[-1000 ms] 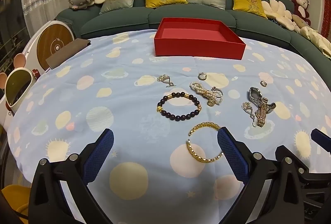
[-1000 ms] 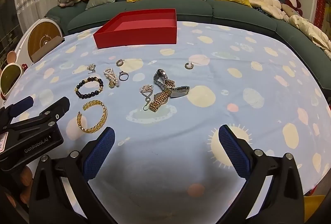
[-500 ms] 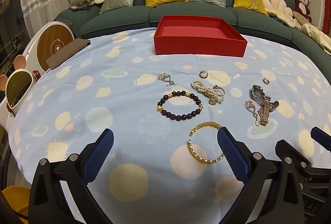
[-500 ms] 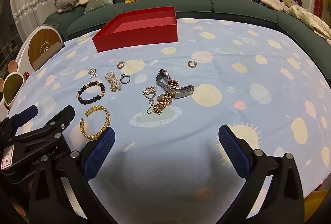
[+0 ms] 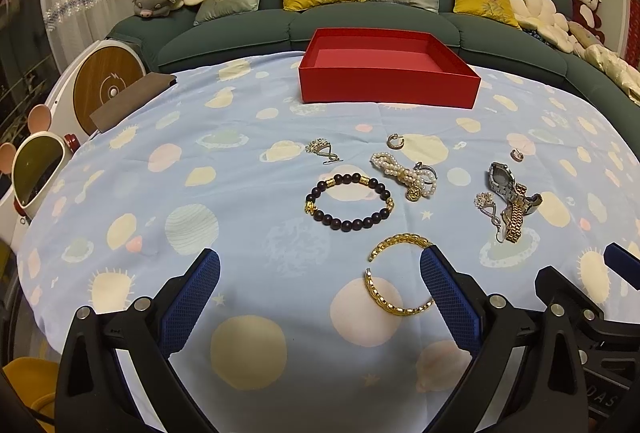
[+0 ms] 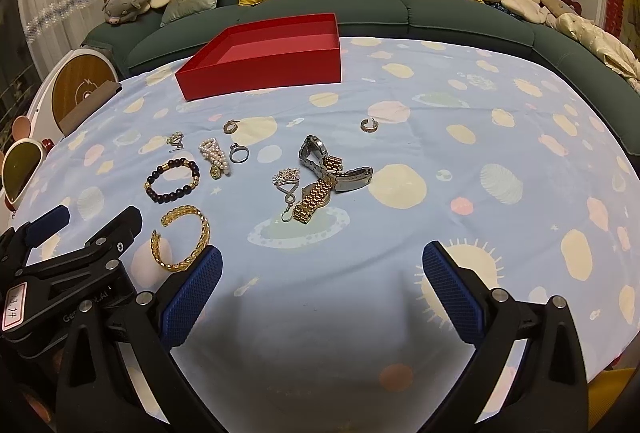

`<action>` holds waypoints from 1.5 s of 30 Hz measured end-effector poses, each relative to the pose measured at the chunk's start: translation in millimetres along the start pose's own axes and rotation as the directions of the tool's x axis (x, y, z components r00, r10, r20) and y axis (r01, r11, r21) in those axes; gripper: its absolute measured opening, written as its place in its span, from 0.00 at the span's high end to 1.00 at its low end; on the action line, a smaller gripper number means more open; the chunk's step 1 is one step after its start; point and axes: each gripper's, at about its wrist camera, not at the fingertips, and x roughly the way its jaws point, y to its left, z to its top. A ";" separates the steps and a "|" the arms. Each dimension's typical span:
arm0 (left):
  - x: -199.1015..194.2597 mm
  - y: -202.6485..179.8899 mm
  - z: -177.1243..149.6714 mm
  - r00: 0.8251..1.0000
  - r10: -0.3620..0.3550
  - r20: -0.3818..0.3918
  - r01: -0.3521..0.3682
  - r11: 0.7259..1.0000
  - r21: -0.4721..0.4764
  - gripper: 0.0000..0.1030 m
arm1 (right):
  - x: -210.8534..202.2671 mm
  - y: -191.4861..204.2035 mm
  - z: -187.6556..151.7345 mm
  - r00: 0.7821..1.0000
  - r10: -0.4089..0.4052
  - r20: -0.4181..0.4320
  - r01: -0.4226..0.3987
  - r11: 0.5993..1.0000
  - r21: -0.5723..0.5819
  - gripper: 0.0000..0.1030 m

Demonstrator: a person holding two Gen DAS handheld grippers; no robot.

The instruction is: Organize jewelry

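Blue-padded, each hand-held gripper, left (image 5: pixel 318 283) and right (image 6: pixel 322 279), gapes wide over bare tablecloth (image 6: pixel 500 137) near its edge.

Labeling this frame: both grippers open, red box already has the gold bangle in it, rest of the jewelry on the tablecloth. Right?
Not quite. The red box is empty; the gold bangle lies on the tablecloth by the left gripper, as the left wrist view shows. Both the left gripper and the right gripper are open.
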 end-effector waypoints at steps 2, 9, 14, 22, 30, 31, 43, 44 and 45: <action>1.1 0.2 0.2 1.000 0.003 -0.002 -0.003 1.000 -0.005 0.05 | 0.4 0.2 0.5 1.000 -0.004 0.001 0.004 1.000 0.000 0.05; 3.0 1.7 1.3 1.000 0.014 -0.007 -0.014 1.000 -0.024 0.05 | -0.4 1.3 2.6 1.000 -0.012 0.006 0.012 1.000 0.003 0.05; 3.6 2.4 2.1 1.000 0.021 -0.010 -0.022 0.999 -0.028 0.05 | 0.0 2.9 3.5 1.000 -0.016 0.006 0.016 1.000 -0.001 0.05; 3.6 3.0 2.0 1.000 0.021 -0.010 -0.021 0.999 -0.028 0.05 | 0.7 3.6 4.0 1.000 -0.016 0.005 0.016 1.000 0.000 0.05; 3.8 4.7 1.3 1.000 0.024 -0.010 -0.024 0.999 -0.029 0.05 | 1.3 4.7 3.9 1.000 -0.019 0.006 0.019 1.000 -0.003 0.05; 3.8 4.3 1.3 1.000 0.024 -0.010 -0.024 0.999 -0.028 0.05 | 1.4 4.8 3.9 1.000 -0.020 0.005 0.020 1.000 -0.003 0.05; 3.9 6.2 0.4 1.000 0.025 -0.010 -0.025 0.999 -0.029 0.05 | 1.9 3.9 3.6 1.000 -0.025 0.008 0.025 1.000 -0.005 0.05; 3.9 5.8 0.5 1.000 0.025 -0.010 -0.026 0.999 -0.028 0.05 | 1.8 3.4 3.8 1.000 -0.026 0.008 0.026 1.000 -0.005 0.05; 3.9 6.1 0.4 1.000 0.026 -0.010 -0.026 0.999 -0.028 0.05 | 1.8 3.4 3.8 1.000 -0.026 0.008 0.026 1.000 -0.005 0.05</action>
